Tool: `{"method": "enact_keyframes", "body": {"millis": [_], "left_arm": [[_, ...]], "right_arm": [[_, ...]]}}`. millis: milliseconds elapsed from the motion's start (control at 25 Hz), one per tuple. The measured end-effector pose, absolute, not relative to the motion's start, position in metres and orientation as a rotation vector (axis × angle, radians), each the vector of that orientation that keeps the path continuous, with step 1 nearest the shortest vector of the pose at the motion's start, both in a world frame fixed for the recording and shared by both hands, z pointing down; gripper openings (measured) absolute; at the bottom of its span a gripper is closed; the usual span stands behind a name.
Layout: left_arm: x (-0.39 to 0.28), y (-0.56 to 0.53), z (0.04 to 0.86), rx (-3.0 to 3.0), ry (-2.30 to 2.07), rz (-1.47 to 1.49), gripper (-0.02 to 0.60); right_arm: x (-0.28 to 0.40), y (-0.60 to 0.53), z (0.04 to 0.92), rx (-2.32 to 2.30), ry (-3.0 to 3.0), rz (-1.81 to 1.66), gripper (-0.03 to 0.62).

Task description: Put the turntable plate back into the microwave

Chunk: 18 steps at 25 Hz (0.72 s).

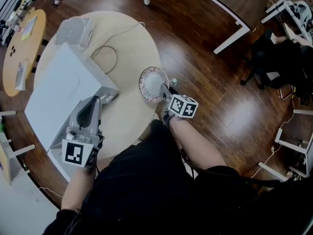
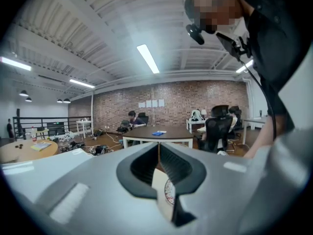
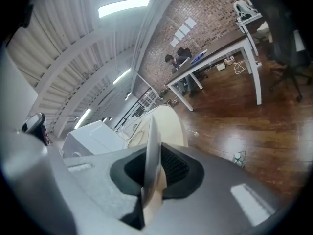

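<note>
Right gripper [image 3: 155,148]: jaws clamped on the rim of the round white ceramic turntable plate with a red floral band [image 1: 152,83]. Its own view shows the plate edge-on, upright between the pads. In the head view the plate is at the table's 3 o'clock edge, tilted, and gripped at its own 5 o'clock side. Cannot tell whether its far rim touches the tabletop.

The rim hold looks deliberate. It leaves the disc's face free and presents the plate thin-side-on, which suits sliding it through a door opening.

Left gripper [image 1: 94,102]: jaws drawn together, nothing of the task between them. It is close by the front of the white box-shaped microwave [image 1: 63,87], near the table's 8 o'clock. My guess is that it is placed there to manage the door or steady the box while the other hand brings the plate. Contact with the door is not confirmed.

The microwave fills the 9 o'clock side of the round cream-topped table [image 1: 129,43]. It is well apart from the plate, with bare tabletop between them.

Containers:
- Microwave cavity is not visible in any view, so I cannot say whether the door is open or what is inside.
- The plate carries nothing.
- A small grey box-shaped device [image 1: 73,31] and a loop of pale cable [image 1: 105,58] lie toward 12 o'clock, off the likely route.

The plate is not yet in the microwave and has to travel toward 9 o'clock.
</note>
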<state>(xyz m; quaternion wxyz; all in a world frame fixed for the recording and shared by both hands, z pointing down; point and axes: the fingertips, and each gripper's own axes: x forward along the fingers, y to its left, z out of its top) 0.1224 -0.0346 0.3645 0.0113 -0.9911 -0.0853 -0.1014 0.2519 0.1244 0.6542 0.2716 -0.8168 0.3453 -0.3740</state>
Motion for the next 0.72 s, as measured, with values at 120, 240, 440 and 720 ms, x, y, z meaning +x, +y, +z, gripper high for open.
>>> {"method": "enact_keyframes", "body": {"millis": [120, 240, 440, 720], "left_arm": [[0.113, -0.038, 0.362, -3.085, -0.239, -0.295, 0.017], [0.099, -0.043, 0.361, -3.082, -0.202, -0.283, 0.017], [0.073, -0.062, 0.353, -3.090, -0.121, -0.235, 0.017], [0.046, -0.089, 0.334, -3.057, -0.007, -0.109, 0.017]], "right_arm": [[0.252, 0.131, 0.653, -2.161, 0.882, -1.001, 0.034], [0.254, 0.135, 0.649, -2.145, 0.851, -0.992, 0.034], [0.250, 0.130, 0.632, -2.124, 0.851, -0.955, 0.034], [0.257, 0.131, 0.604, -2.073, 0.836, -0.908, 0.034]]}}
